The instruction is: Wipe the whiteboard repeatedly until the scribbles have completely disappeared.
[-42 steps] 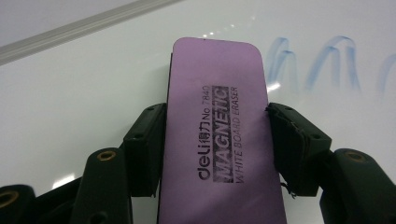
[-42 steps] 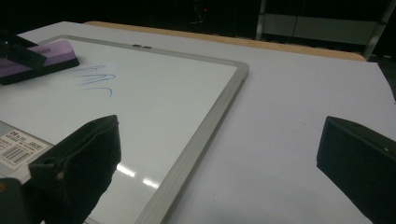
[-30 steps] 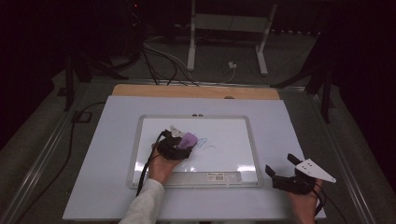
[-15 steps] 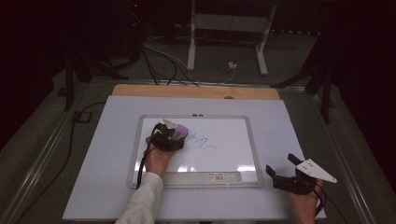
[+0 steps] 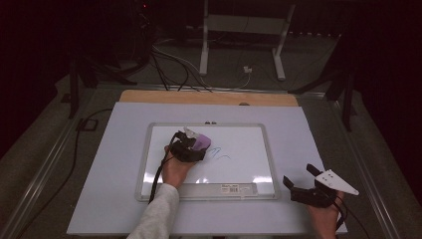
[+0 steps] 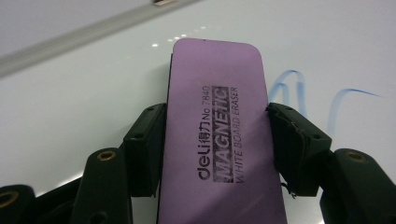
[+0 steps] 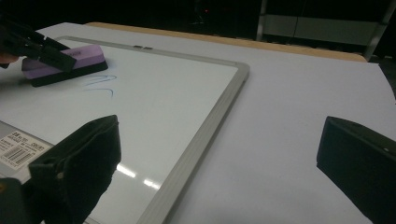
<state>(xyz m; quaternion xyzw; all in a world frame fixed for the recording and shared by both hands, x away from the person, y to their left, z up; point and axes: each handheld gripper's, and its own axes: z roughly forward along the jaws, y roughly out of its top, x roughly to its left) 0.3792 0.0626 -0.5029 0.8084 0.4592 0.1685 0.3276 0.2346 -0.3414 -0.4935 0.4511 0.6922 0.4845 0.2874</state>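
Sprawling across the frame is the pale table (image 5: 99,199), and lying flat on it is the framed whiteboard (image 5: 249,164), its glossy face catching the lights. Over the board's left-centre the left gripper (image 5: 194,144) is pinching the purple eraser (image 6: 219,130) by its long sides, both black pads tight against it, the printed top facing up and the dark felt side down, seemingly touching the board, though contact is hard to judge. Just beside the eraser's right edge sit the blue marker strokes (image 5: 219,153), faint loops on the white. Off the board, near the table's lower right corner, the right gripper (image 5: 301,184) rests with jaws spread wide, nothing between them.
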